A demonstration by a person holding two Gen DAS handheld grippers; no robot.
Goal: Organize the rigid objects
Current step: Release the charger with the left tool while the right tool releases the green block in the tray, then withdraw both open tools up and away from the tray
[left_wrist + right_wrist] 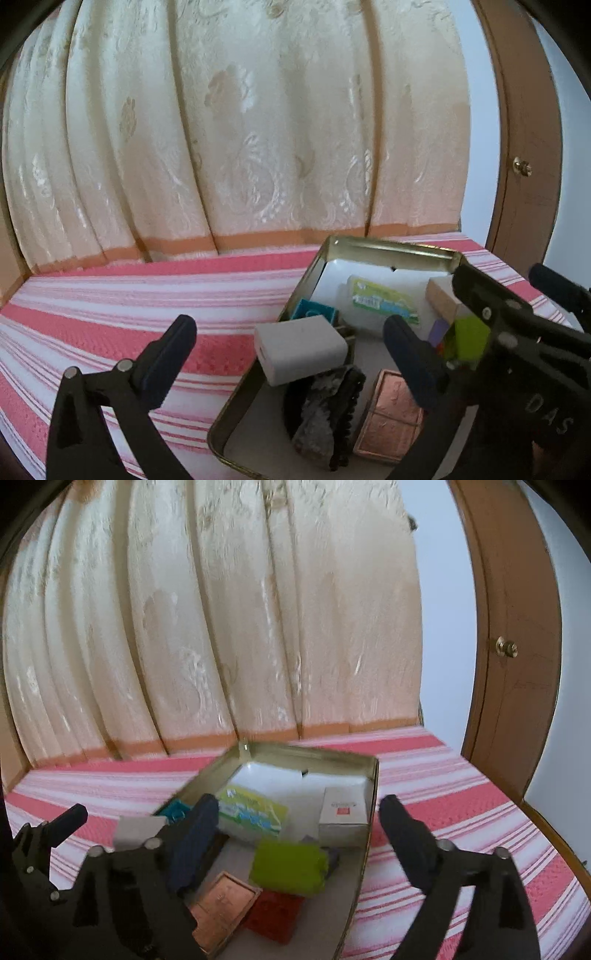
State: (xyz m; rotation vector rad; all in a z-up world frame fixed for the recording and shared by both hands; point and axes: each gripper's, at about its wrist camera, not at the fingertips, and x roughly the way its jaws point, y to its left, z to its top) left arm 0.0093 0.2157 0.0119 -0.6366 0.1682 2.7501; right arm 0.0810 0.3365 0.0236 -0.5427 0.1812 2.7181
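The white charger block (301, 349) perches on the near-left rim of the metal tin (384, 244), likely light, stiff and smooth. We'd pinch its flat sides. Our left gripper (291, 354) and right gripper (299, 834) both gape empty.

Soft even daylight, sheen on the cream curtain (229, 122), strong fisheye bending and dark vignette at the corners, right wrist view motion-blurred throughout

Black left gripper (290, 334), silver pivot screws, dark textured fingers, black right gripper (299, 814)
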